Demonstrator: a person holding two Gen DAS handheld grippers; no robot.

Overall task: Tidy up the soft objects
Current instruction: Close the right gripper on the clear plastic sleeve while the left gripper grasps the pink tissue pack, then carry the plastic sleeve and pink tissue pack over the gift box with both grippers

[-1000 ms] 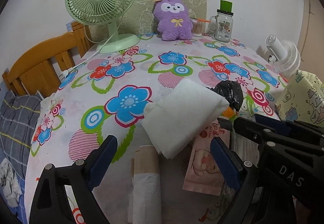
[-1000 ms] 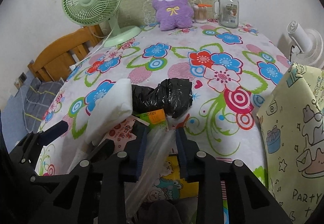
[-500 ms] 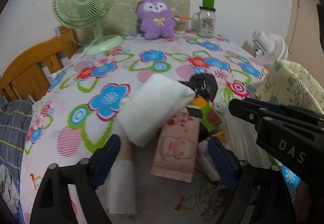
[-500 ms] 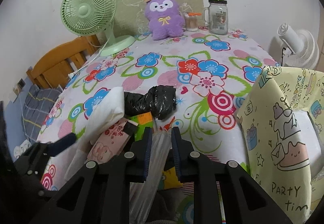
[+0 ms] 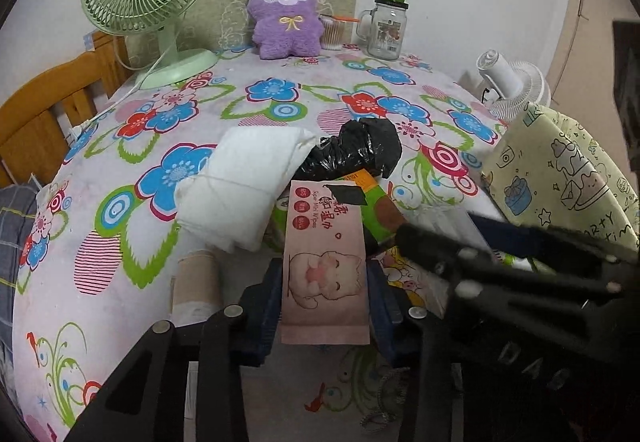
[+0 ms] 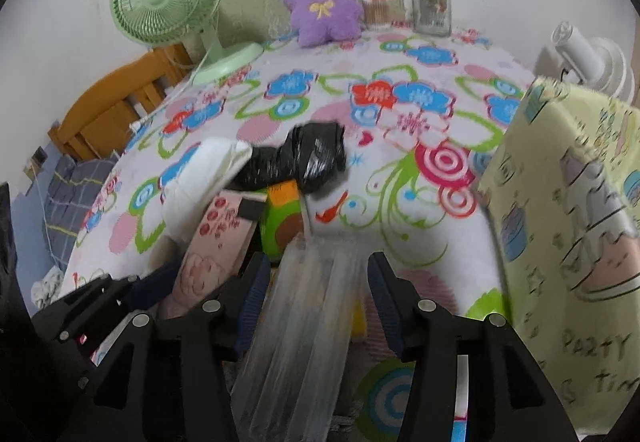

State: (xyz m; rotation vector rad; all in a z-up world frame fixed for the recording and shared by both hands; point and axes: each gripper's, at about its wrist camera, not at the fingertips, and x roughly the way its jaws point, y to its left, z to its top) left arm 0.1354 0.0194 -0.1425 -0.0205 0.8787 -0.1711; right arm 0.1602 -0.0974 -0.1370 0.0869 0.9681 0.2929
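A: The left hand-held gripper [image 5: 324,302] is closing its jaws around the pink wipes pack [image 5: 324,262], at the near edge of the bench [image 5: 120,242]. The pads stand at the two long sides of the pack, just beside them; I cannot tell if they press already.

B: Then it is better to squeeze slowly. The pack is soft and will bend if the grip is too hard. Also its far end lies partly under the white pad [image 5: 248,186], so I would pull it toward the near side before lifting.

A: And the right hand-held gripper [image 6: 316,294]? Its jaws are opening, and the clear plastic bag [image 6: 296,322] lies between them, but the pads do not touch it.

B: It should move away gently, so the bag does not catch on a finger.

A: A little farther is the black bag [image 5: 356,154], touching the white pad. On the right stands the yellow gift bag [image 5: 560,178].

B: I think the soft things go there. The purple plush [image 5: 285,22] at the far side can wait.
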